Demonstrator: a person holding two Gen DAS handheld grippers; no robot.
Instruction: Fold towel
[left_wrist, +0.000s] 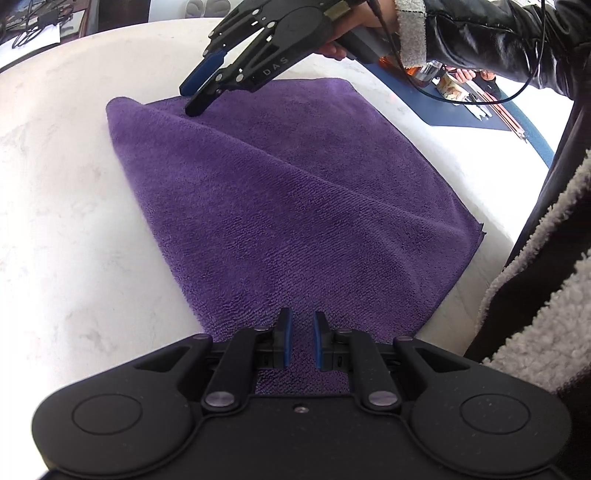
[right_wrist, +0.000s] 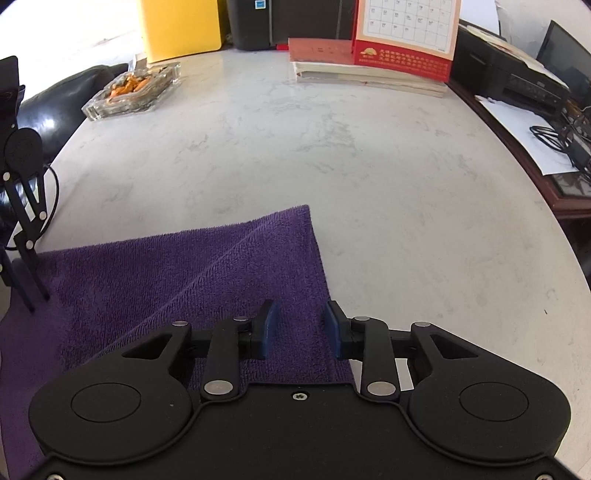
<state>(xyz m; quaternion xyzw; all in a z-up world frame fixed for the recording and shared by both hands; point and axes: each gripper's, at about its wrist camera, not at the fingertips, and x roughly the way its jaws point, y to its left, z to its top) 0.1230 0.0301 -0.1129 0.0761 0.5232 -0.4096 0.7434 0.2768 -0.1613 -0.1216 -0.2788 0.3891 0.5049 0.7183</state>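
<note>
A clear glass ashtray (right_wrist: 133, 92) sits near the far left edge of the pale marble tabletop (right_wrist: 332, 147), holding a heap of orange and dark scraps; what they are cannot be made out. Behind it stands a yellow box (right_wrist: 181, 27). At the far side a red desk calendar (right_wrist: 406, 33) with a grid of dates and gold Chinese lettering, too small to read, stands on a stack of books (right_wrist: 369, 77). The right gripper's (left_wrist: 192, 98) black body carries the white letters "DAS".

The purple towel (left_wrist: 288, 192) lies on the tabletop, partly folded over itself, a diagonal fold ridge running across it. The left gripper (left_wrist: 302, 341) is over the towel's near corner, its blue pads (left_wrist: 286, 341) a narrow gap apart with towel pile showing between them; whether they pinch cloth cannot be told. The right gripper's jaws stand apart, one fingertip touching the towel's far corner, nothing clamped.
</note>
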